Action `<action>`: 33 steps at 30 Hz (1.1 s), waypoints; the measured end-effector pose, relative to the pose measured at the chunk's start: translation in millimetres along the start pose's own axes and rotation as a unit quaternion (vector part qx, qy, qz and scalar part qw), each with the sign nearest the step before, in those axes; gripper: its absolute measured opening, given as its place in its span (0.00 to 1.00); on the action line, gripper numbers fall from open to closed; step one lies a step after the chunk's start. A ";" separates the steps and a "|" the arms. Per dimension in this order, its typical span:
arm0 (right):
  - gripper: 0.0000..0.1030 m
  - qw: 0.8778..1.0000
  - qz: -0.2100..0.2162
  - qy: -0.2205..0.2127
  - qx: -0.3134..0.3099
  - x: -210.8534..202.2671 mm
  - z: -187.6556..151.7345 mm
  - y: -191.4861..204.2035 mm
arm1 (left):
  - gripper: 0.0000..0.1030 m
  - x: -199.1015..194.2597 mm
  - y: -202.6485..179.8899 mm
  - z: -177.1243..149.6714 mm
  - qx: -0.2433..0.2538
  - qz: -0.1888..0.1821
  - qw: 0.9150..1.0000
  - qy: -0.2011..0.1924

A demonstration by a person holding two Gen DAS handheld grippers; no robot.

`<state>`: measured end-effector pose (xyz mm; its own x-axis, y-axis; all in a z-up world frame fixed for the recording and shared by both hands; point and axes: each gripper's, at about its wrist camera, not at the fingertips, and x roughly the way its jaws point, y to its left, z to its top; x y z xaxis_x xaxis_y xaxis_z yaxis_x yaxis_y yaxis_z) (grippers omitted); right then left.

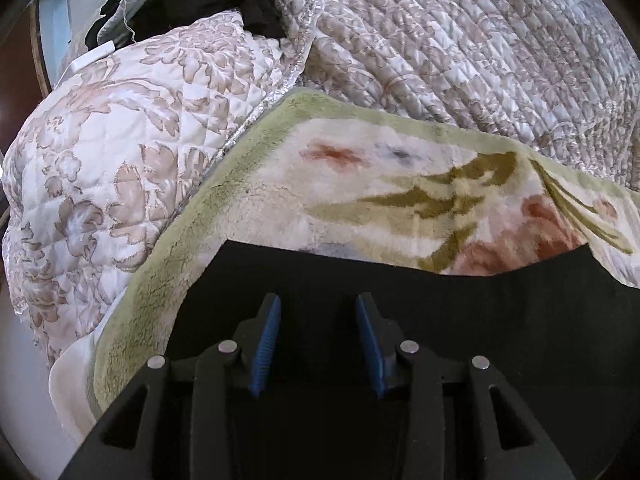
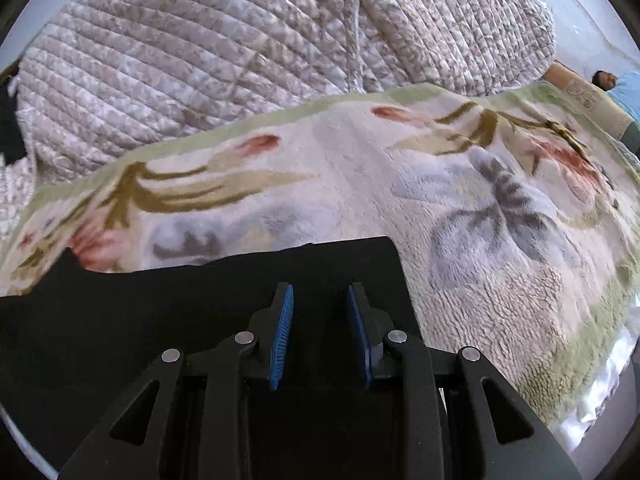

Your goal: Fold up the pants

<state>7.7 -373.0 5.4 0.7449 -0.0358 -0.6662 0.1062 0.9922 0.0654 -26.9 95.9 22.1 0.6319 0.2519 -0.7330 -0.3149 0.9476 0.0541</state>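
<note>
While pants [image 1: 400, 288] lie flat on blanket [image 1: 360, 184], 6 o'clock in both views: left gripper [image 1: 318, 300], right gripper [image 2: 320, 290] hover above, jaws parted, empty. Advice: take matching corners, lift evenly, align edges before releasing.

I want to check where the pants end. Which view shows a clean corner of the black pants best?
The right wrist view: the black pants end in a sharp square corner against the floral blanket, unobstructed. The left wrist view shows only a long far edge of the pants with a notch at right, and no full corner.
</note>
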 end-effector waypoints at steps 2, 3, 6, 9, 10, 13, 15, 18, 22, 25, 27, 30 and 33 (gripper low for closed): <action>0.28 1.000 0.013 -0.007 -0.007 -10.9 -3.7 5.8 | 0.41 -8.6 -1.6 -4.5 0.003 -0.013 1.000 -0.006; 0.28 1.000 0.020 -0.010 -0.013 -19.5 -8.6 10.5 | 0.41 -14.2 -3.2 -7.7 0.006 -0.023 1.000 -0.008; 0.28 0.999 0.041 -0.009 -0.016 -37.5 -24.9 19.2 | 0.41 -29.6 -8.5 -18.4 0.016 -0.056 0.998 -0.012; 0.28 0.999 0.048 -0.001 -0.010 -51.4 -43.2 20.0 | 0.41 -47.3 -12.8 -35.0 0.024 -0.086 0.996 -0.018; 0.28 0.999 0.049 0.002 -0.006 -55.0 -48.0 18.3 | 0.41 -51.9 -14.2 -41.1 0.027 -0.090 0.995 -0.018; 0.28 0.999 0.036 0.017 0.001 -59.7 -61.5 11.7 | 0.41 -54.1 -13.7 -60.6 0.035 -0.085 0.996 -0.002; 0.26 0.999 0.016 0.044 0.019 -52.2 -68.5 0.6 | 0.41 -48.8 -9.0 -66.7 0.031 -0.074 0.997 0.010; 0.23 0.998 0.028 0.040 0.044 -55.1 -66.0 -7.5 | 0.41 -55.9 0.9 -65.2 0.017 -0.064 0.998 0.003; 0.23 0.999 0.018 0.016 0.041 -65.6 -66.9 -4.2 | 0.41 -59.2 22.9 -65.6 -0.012 -0.037 0.999 -0.006; 0.23 0.997 0.021 0.047 0.056 -51.0 -70.7 -7.8 | 0.41 -48.1 31.8 -68.8 -0.022 -0.030 0.999 0.015; 0.23 0.998 0.020 0.034 0.043 -55.9 -68.7 -0.6 | 0.41 -49.2 29.0 -66.0 -0.018 -0.032 0.999 0.012; 0.25 0.998 0.047 0.022 0.024 -60.2 -64.3 13.4 | 0.41 -44.9 27.6 -57.3 -0.019 -0.046 0.999 0.013; 0.25 0.997 0.072 0.023 0.003 -55.9 -58.8 29.3 | 0.41 -37.9 27.4 -43.1 -0.017 -0.038 0.999 0.003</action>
<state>-69.5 -334.9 0.8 0.7215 0.1135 -0.6831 0.0031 0.9859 0.1671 -90.0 103.9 22.1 0.6510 0.1782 -0.7379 -0.2894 0.9569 -0.0243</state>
